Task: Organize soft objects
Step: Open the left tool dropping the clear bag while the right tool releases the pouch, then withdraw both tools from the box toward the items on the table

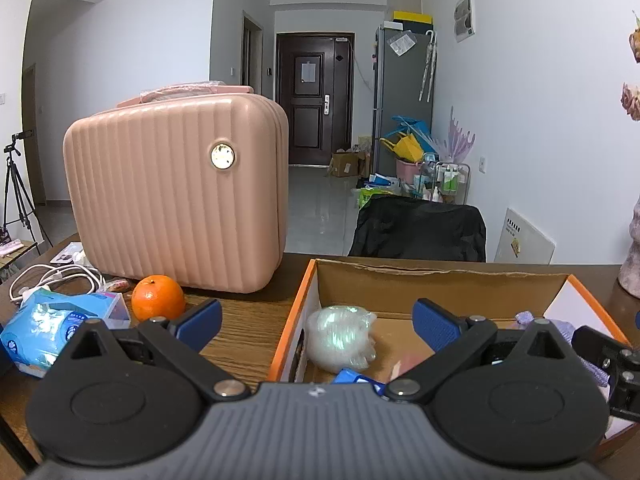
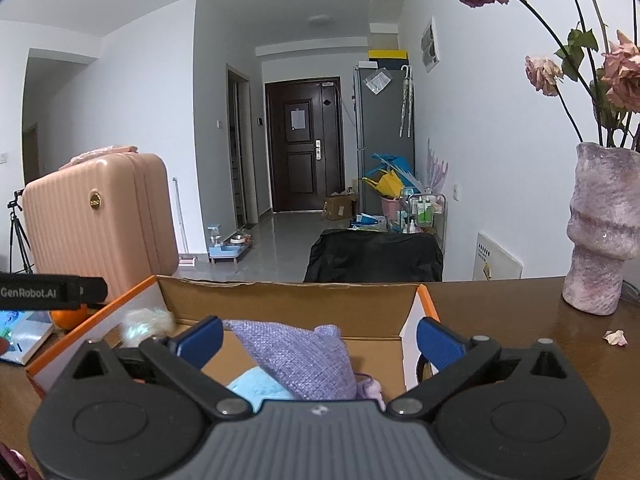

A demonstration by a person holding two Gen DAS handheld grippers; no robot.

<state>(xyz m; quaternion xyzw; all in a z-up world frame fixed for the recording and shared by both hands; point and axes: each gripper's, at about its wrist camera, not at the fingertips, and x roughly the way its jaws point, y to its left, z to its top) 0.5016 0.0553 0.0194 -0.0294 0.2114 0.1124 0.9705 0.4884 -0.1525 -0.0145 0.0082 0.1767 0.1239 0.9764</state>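
Pink ribbed suitcase (image 1: 176, 196), orange (image 1: 157, 298) and blue tissue pack (image 1: 48, 326) are seen fully only by the left wrist, while the vase (image 2: 602, 232) of dried roses is shown whole only by the right. Inside the cardboard box (image 1: 400, 280), a crumpled plastic wad (image 1: 340, 338) is framed by the left gripper (image 1: 318, 326), a lilac woven pouch (image 2: 300, 356) and pale blue cloth (image 2: 256, 388) by the right gripper (image 2: 320, 340). Both sets of jaws are spread wide, nothing being held.
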